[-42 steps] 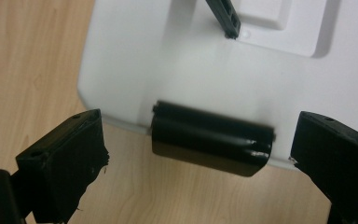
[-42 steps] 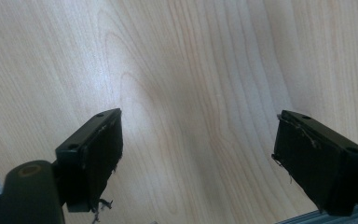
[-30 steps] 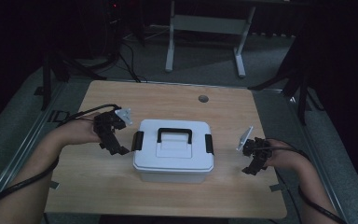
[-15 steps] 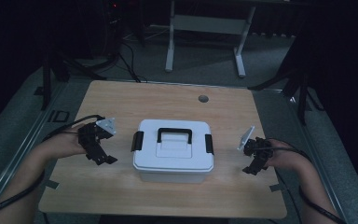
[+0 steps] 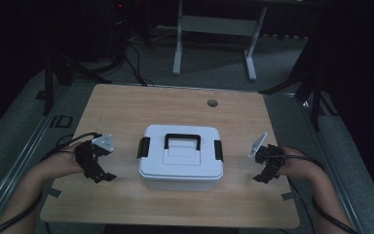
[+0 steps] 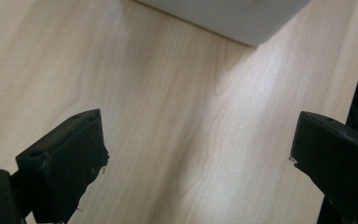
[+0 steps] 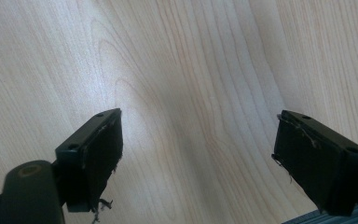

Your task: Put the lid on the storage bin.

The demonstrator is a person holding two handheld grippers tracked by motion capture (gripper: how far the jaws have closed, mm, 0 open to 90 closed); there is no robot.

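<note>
A white plastic box (image 5: 181, 158) with a black carry handle (image 5: 182, 140) and black side latches stands shut in the middle of the wooden table (image 5: 126, 107). My left gripper (image 5: 102, 176) hovers left of the box, apart from it, jaws pointing down at the bare wood. In the left gripper view the gripper (image 6: 200, 154) is open with nothing between its jaws, and a corner of the box (image 6: 228, 18) shows at the top. My right gripper (image 5: 262, 178) sits right of the box, also apart. In the right gripper view it (image 7: 198, 154) stands open over bare wood.
A small round cable hole (image 5: 212, 103) lies at the table's far middle. The table's front edge runs just below both hands. Dark floor, cables and a white desk frame (image 5: 214, 29) lie beyond the far edge. Tape marks (image 5: 53, 192) sit at the front corners.
My left gripper has drawn back from the box's left latch, moving left and toward the front edge. The right gripper has barely moved. The box stays put.
</note>
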